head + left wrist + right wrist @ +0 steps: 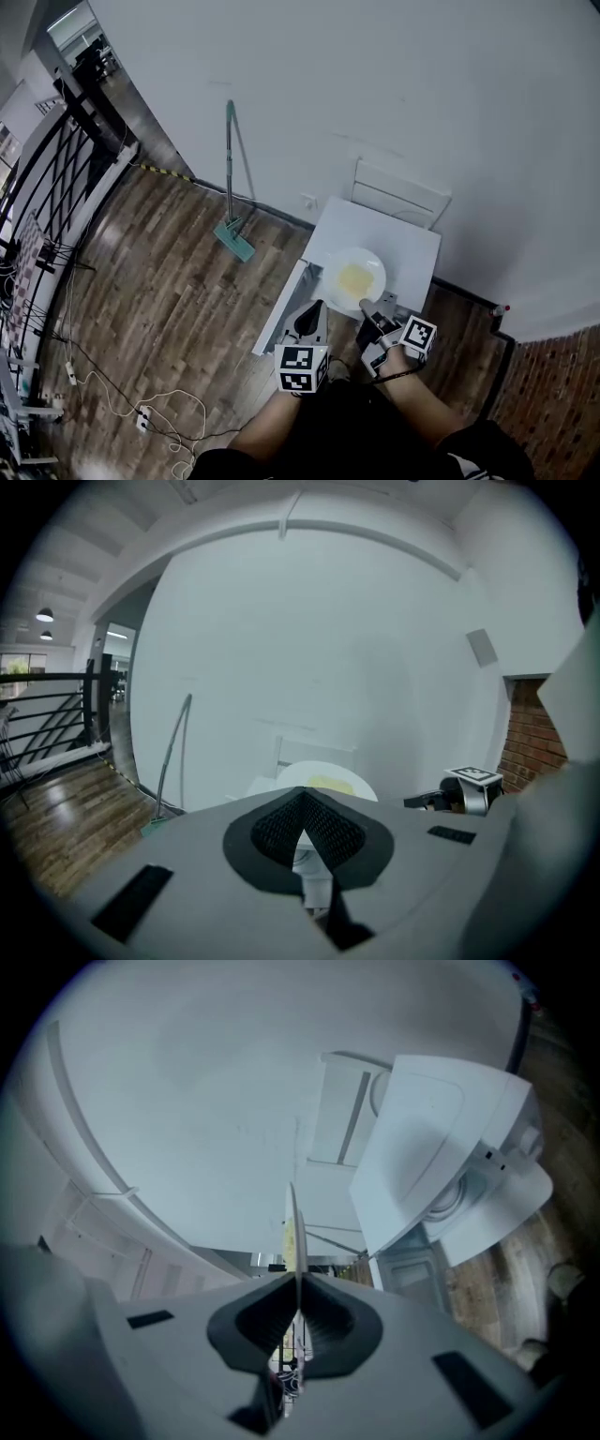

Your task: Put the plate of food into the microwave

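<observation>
Looking over the person's shoulder, much stays out of sight. The right gripper (371, 315) covers the near rim of the plate (367, 262). In the right gripper view the plate (292, 1227) is only a thin edge-on line, so the yellow food (354, 277) barely shows there. That gripper's (298, 1283) pads are pressed together on the rim. The plate hangs over the near edge of the white appliance (403, 239), whose inside I cannot see from above.

The left gripper (312, 315) is just beside the plate, off the appliance's left front corner. Its (302, 797) tips meet with nothing between them, and its own body cuts off the lower half of the plate (323, 772) behind it. Both hands are hidden under the cubes.

The appliance backs onto the white wall (394, 84). A white flap (281, 309) juts from its left side, and brick (553, 394) closes in on the right. To the left the wood floor (169, 291) lies open as far as a green-headed mop (231, 178) leaning on the wall. Cables (122, 398) and a black railing (56, 159) lie further left.

The only print I can make out is the black-and-white square markers on each gripper's cube.
</observation>
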